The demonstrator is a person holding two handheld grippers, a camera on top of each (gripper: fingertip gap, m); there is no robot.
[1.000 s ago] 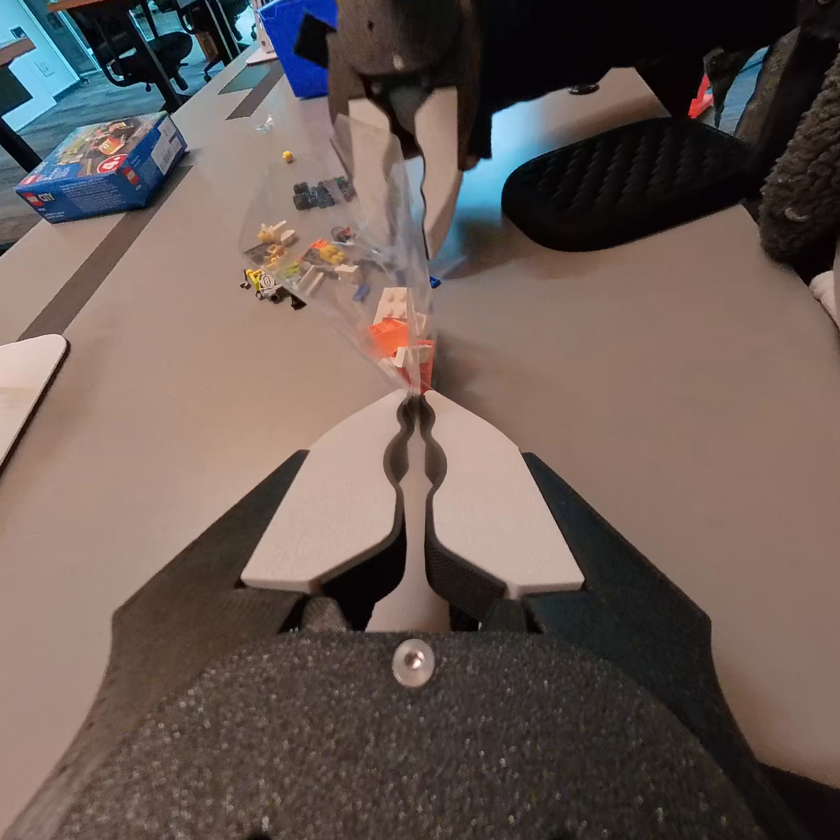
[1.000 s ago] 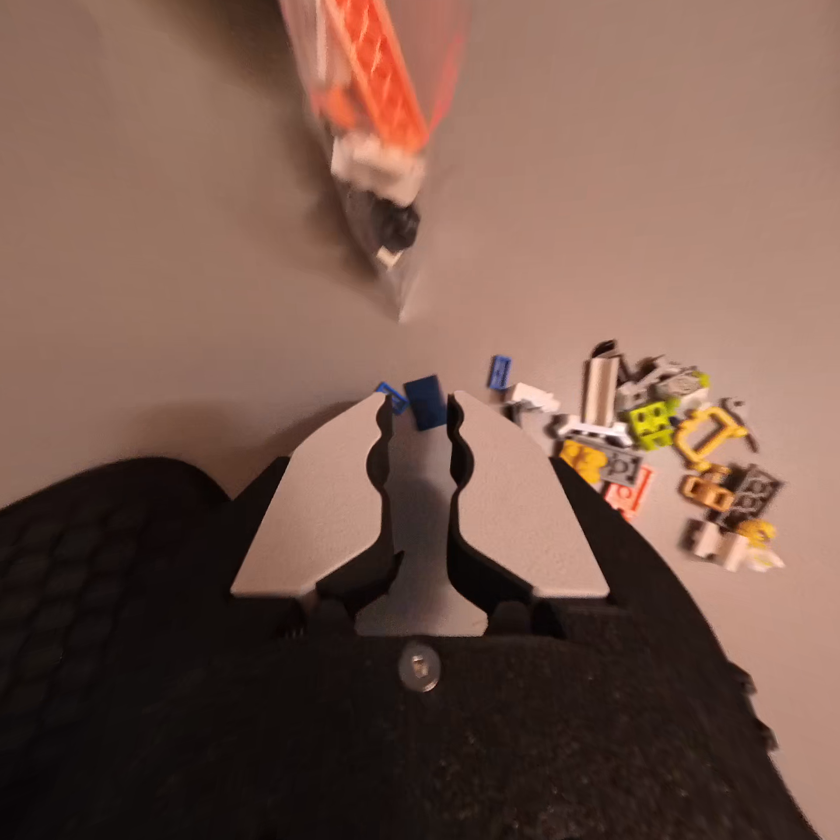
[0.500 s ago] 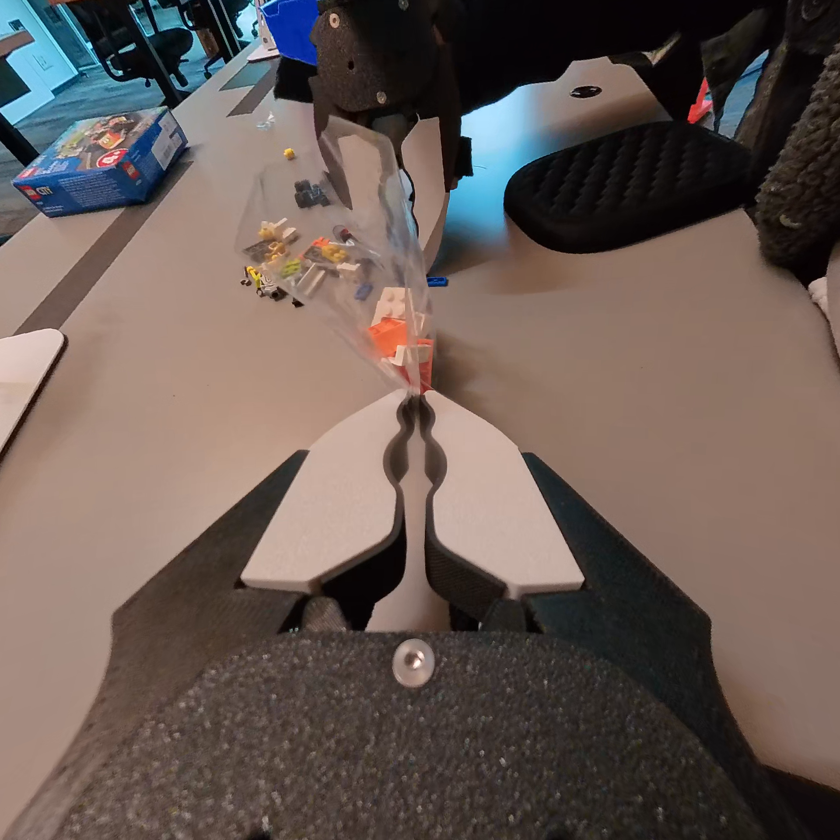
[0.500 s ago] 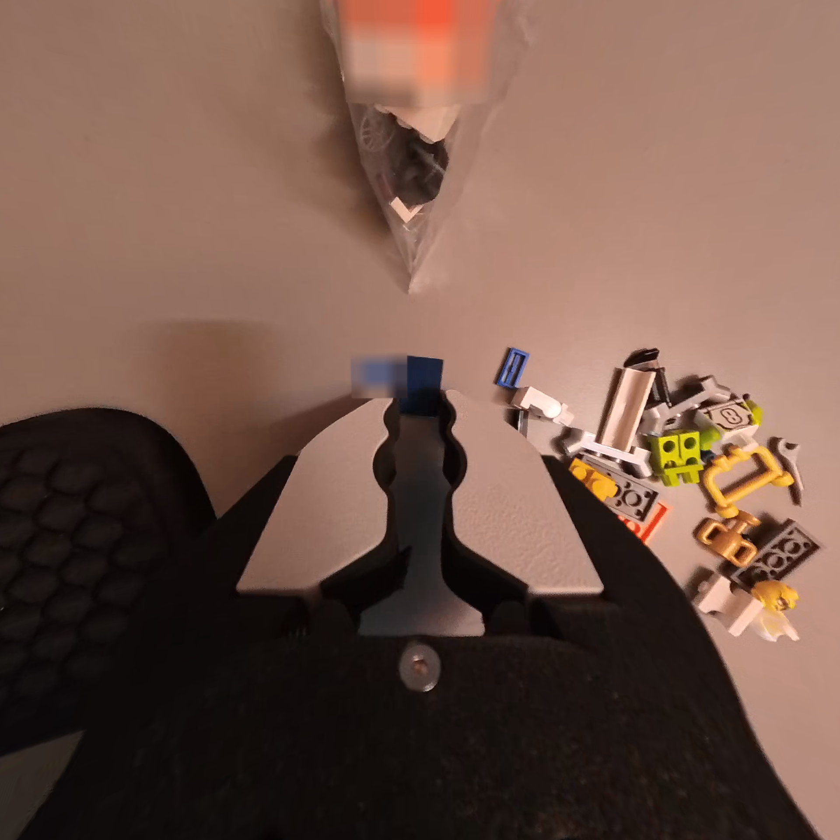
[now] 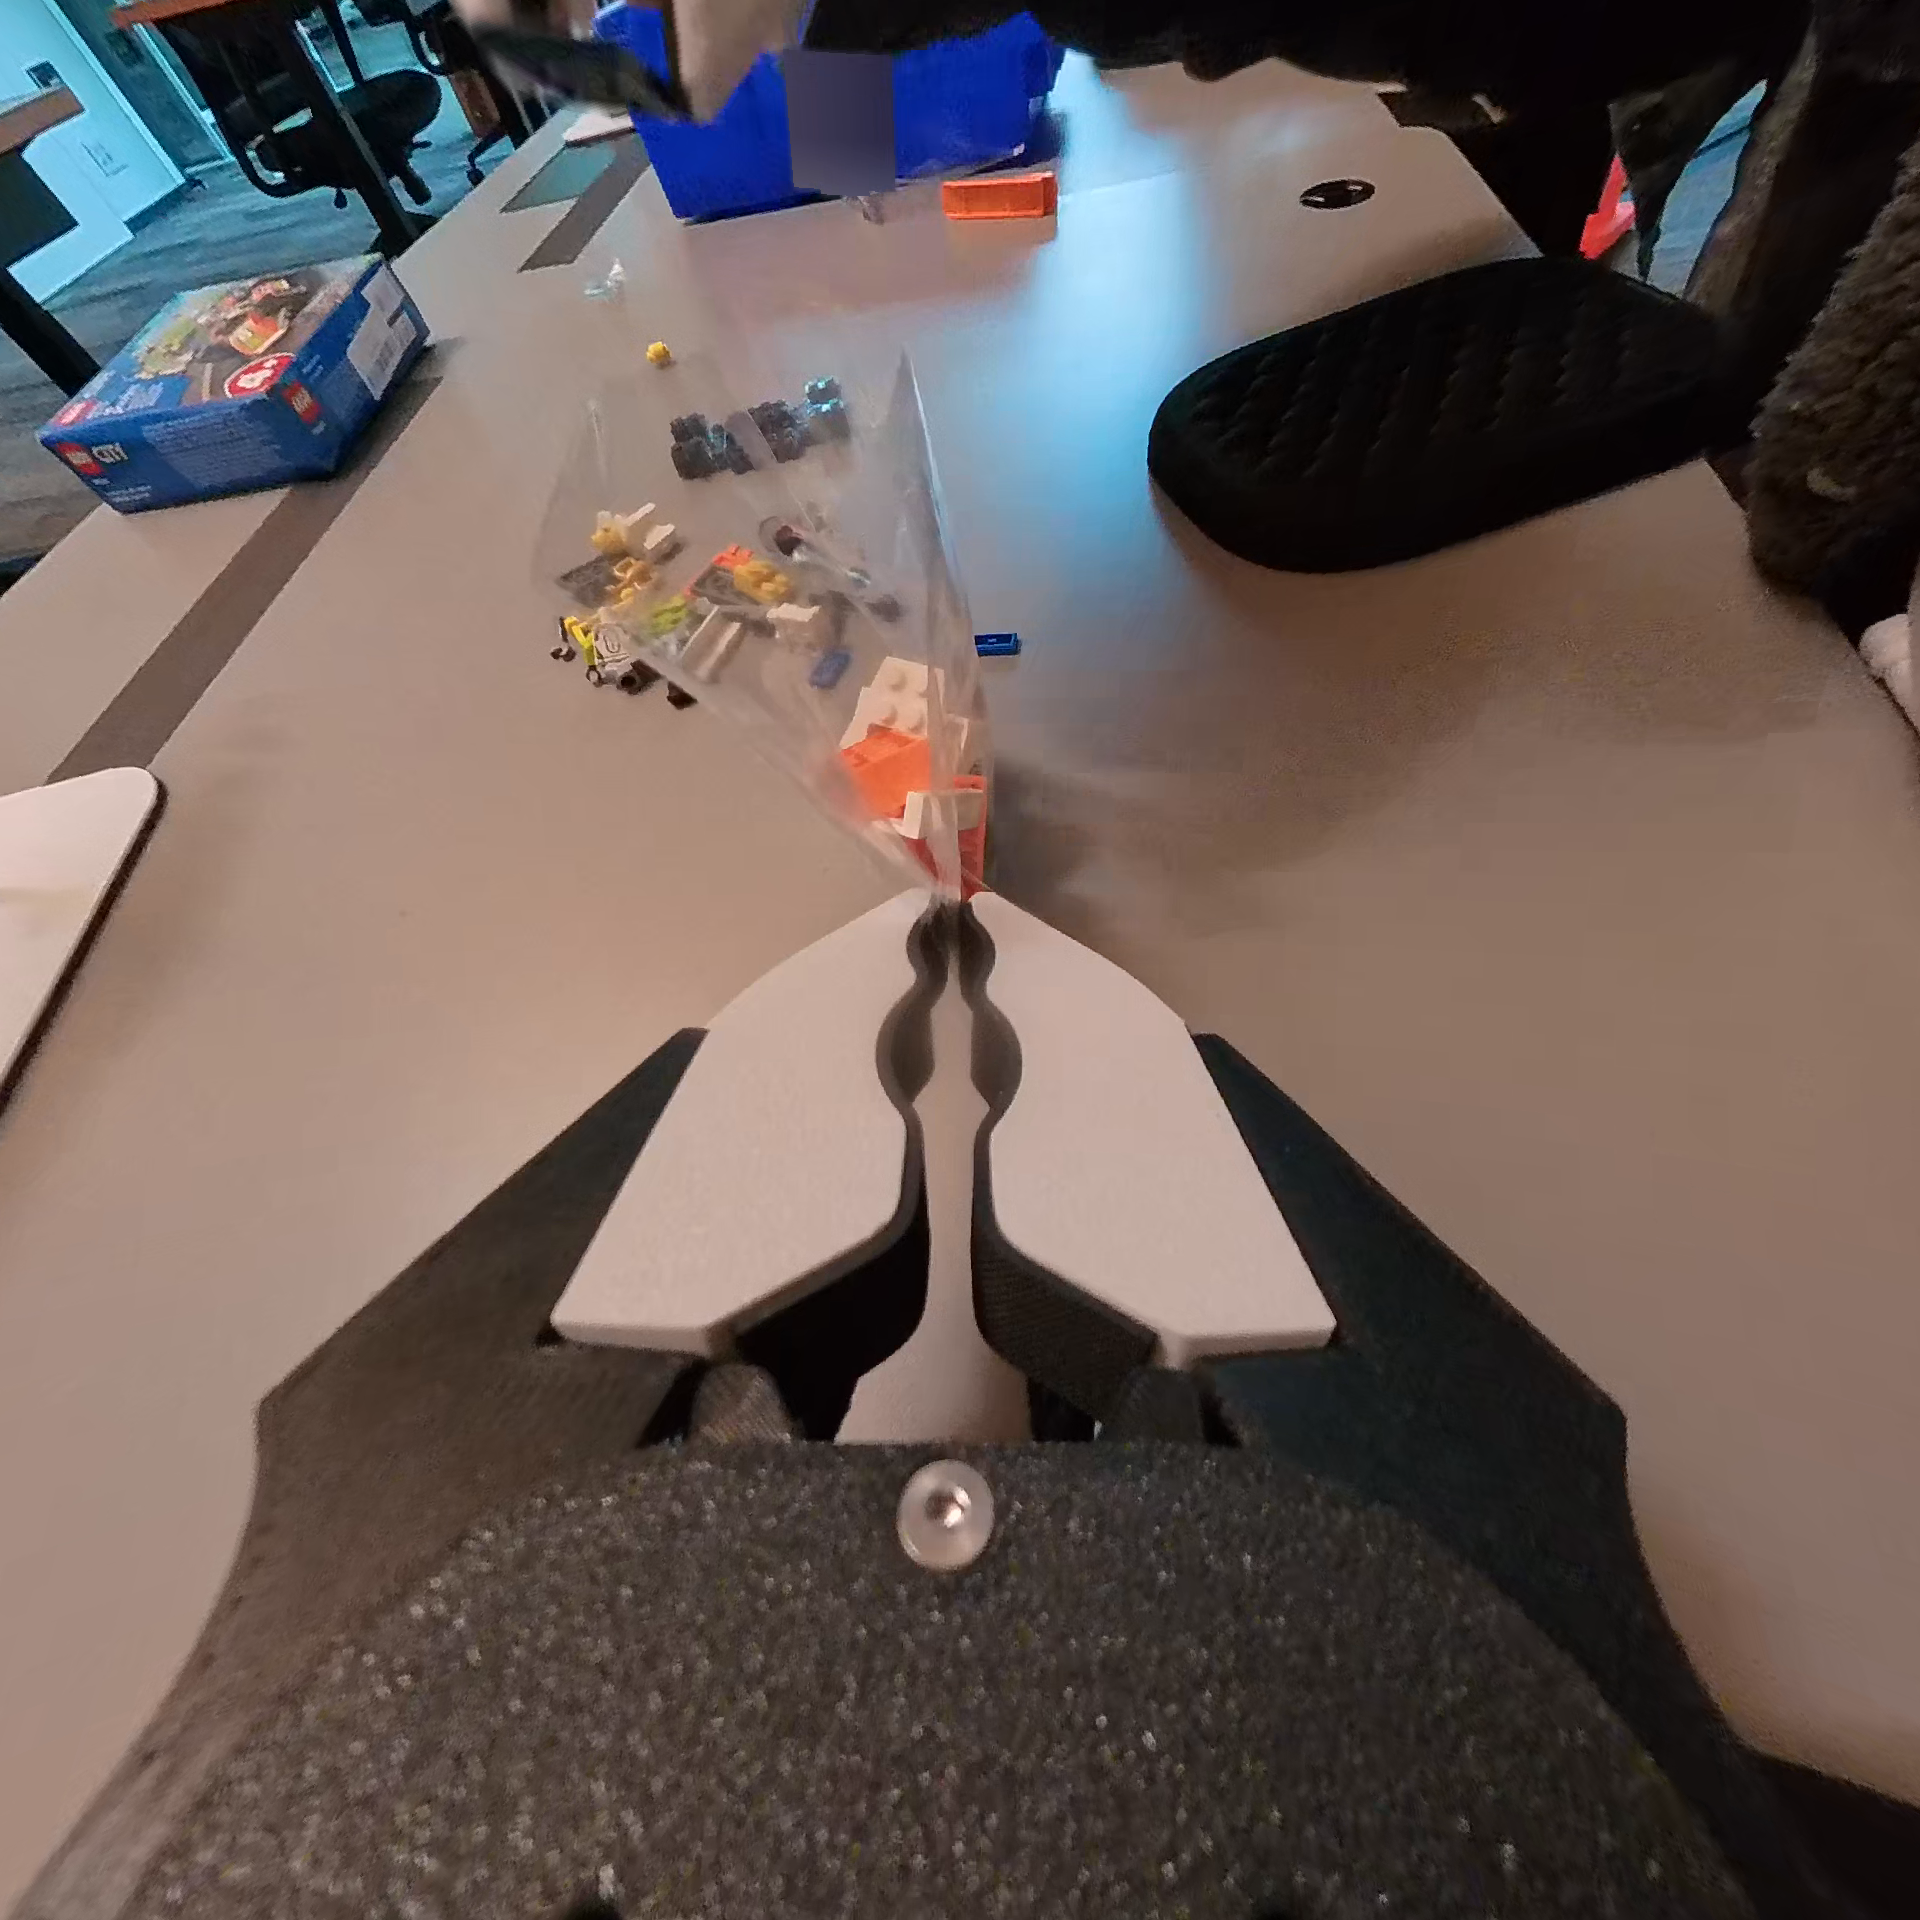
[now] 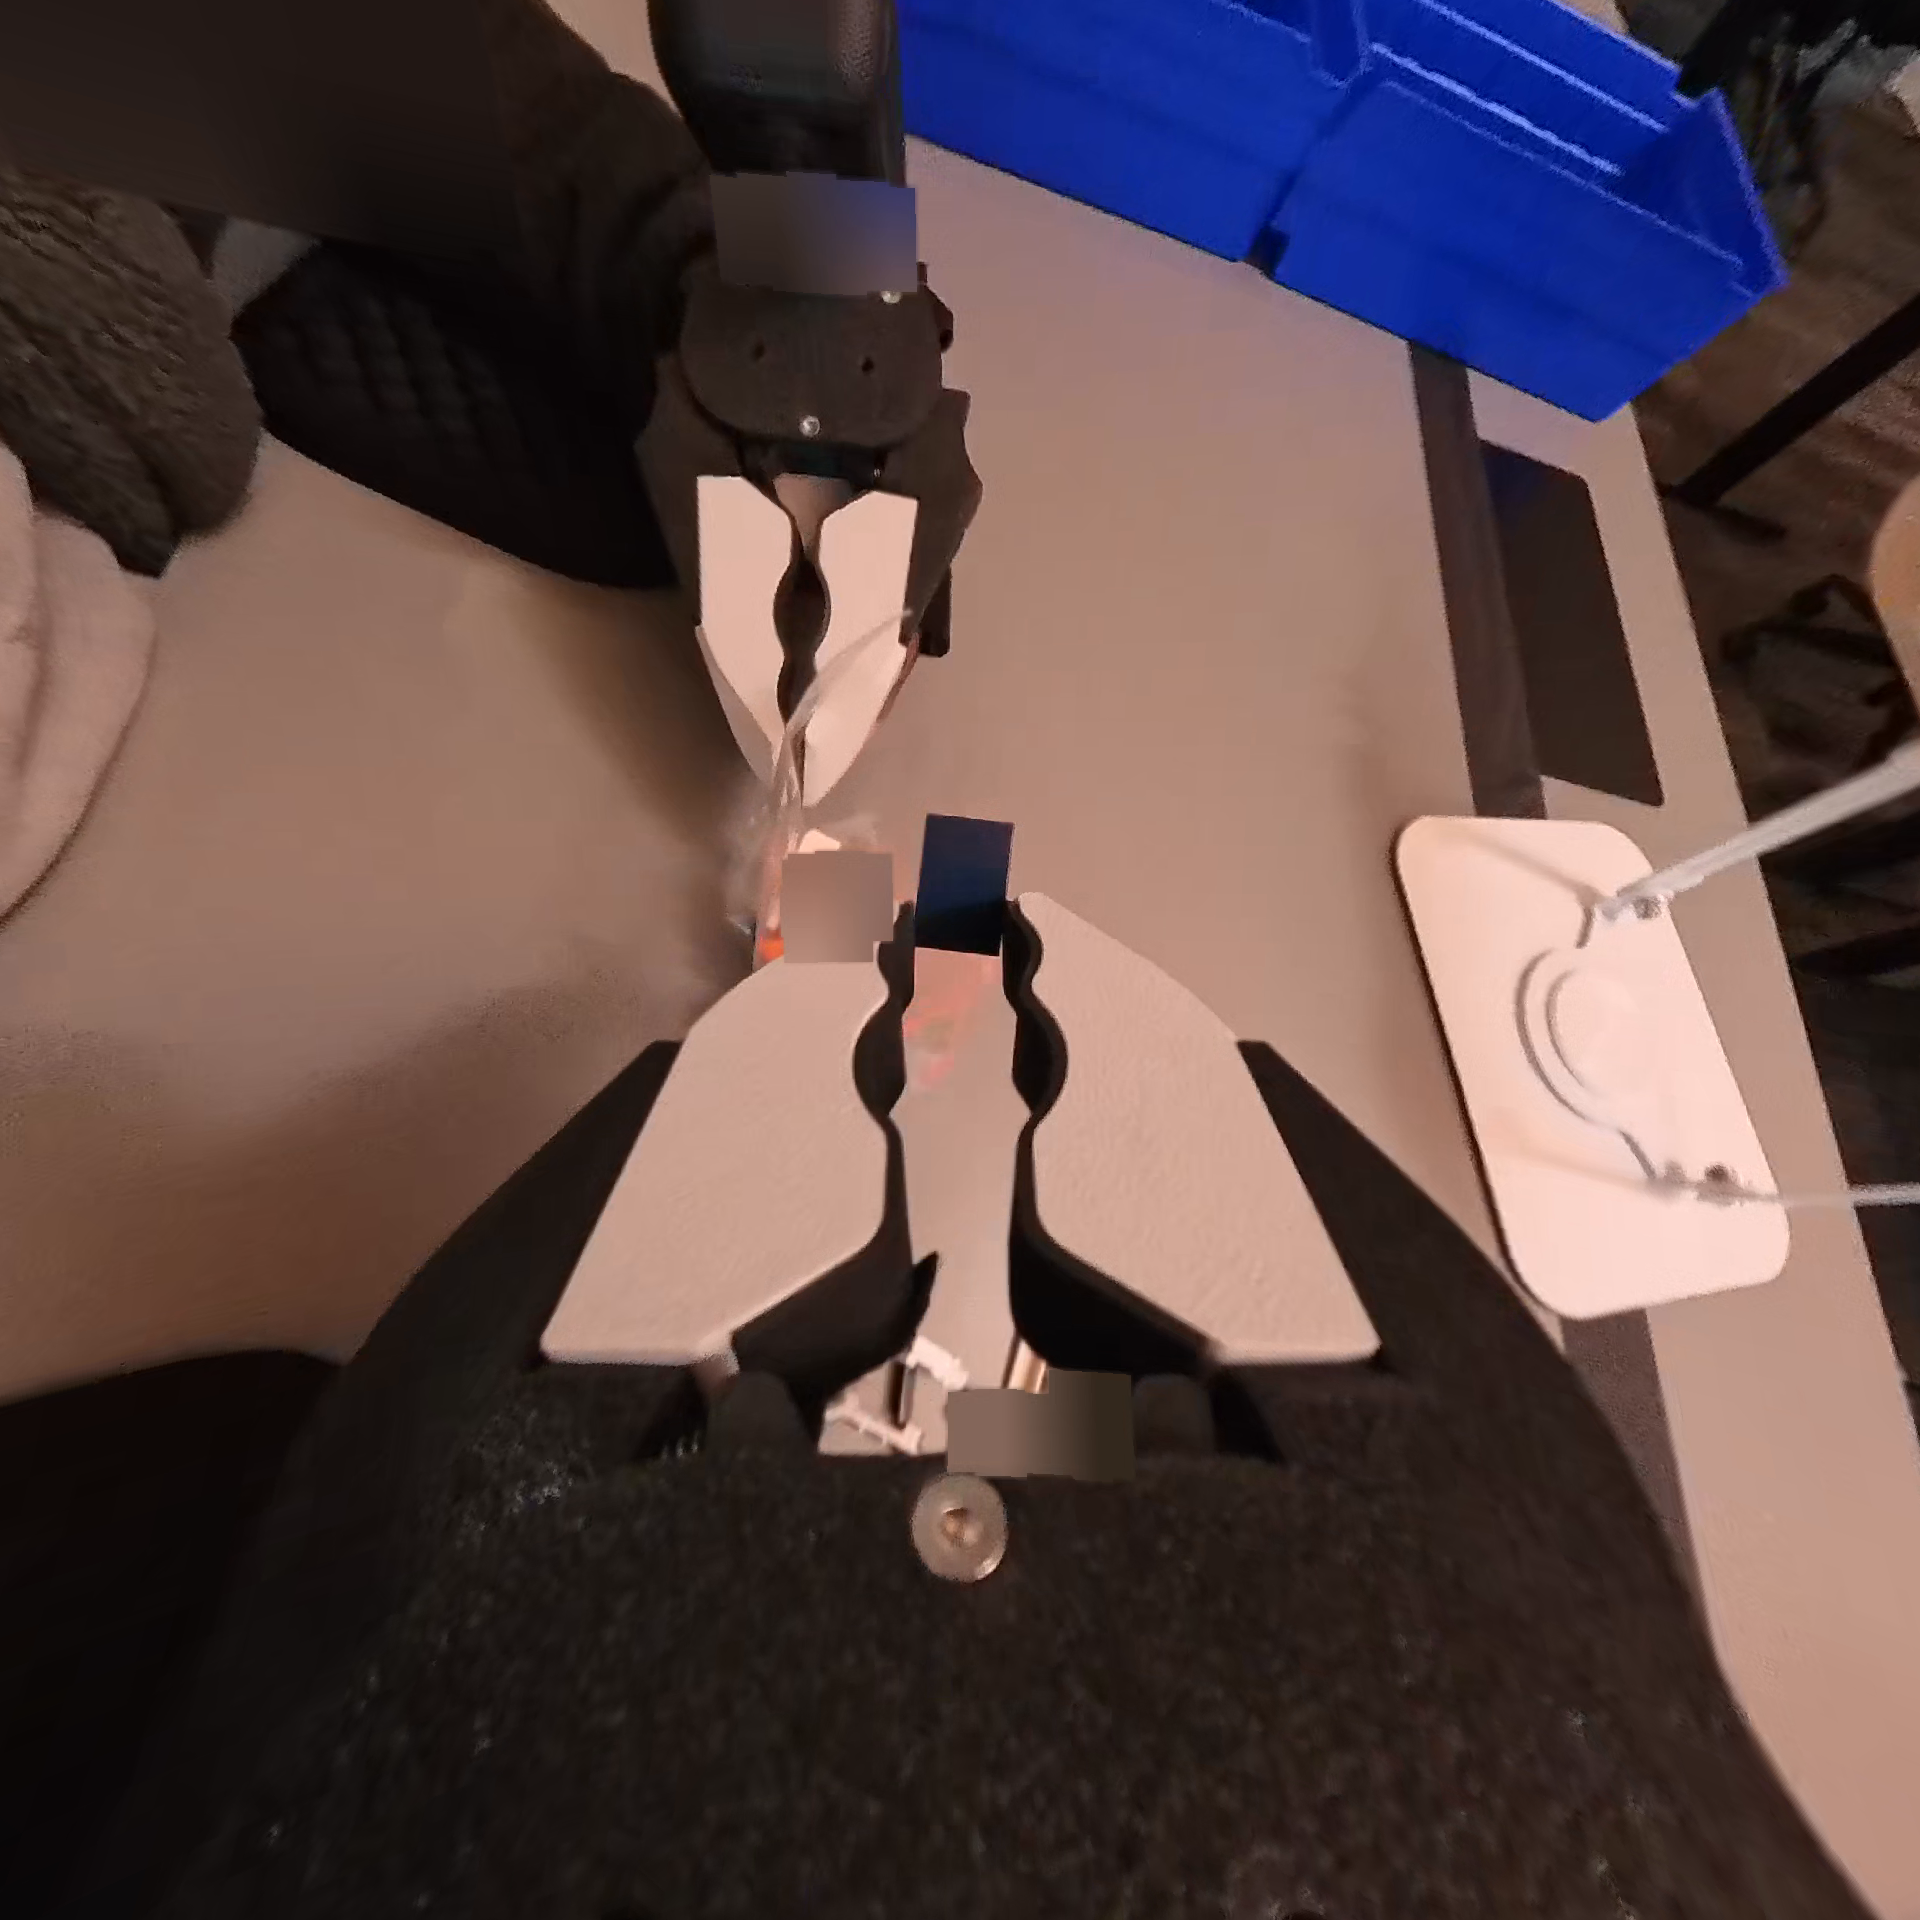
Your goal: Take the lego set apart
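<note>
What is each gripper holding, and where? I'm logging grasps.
Left gripper: shut on the clear bag at its bottom corner. Right gripper: a small blue piece between its fingertips.

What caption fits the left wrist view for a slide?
Left gripper pinches the corner of a clear bag of bricks above the table, loose Lego pieces scattered beyond.

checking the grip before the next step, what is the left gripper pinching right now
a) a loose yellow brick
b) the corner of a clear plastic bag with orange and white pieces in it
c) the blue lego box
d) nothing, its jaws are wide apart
b: in the left wrist view the left gripper has its jaws closed on the gathered corner of the clear plastic bag, with orange and white pieces inside near the tips.
</note>
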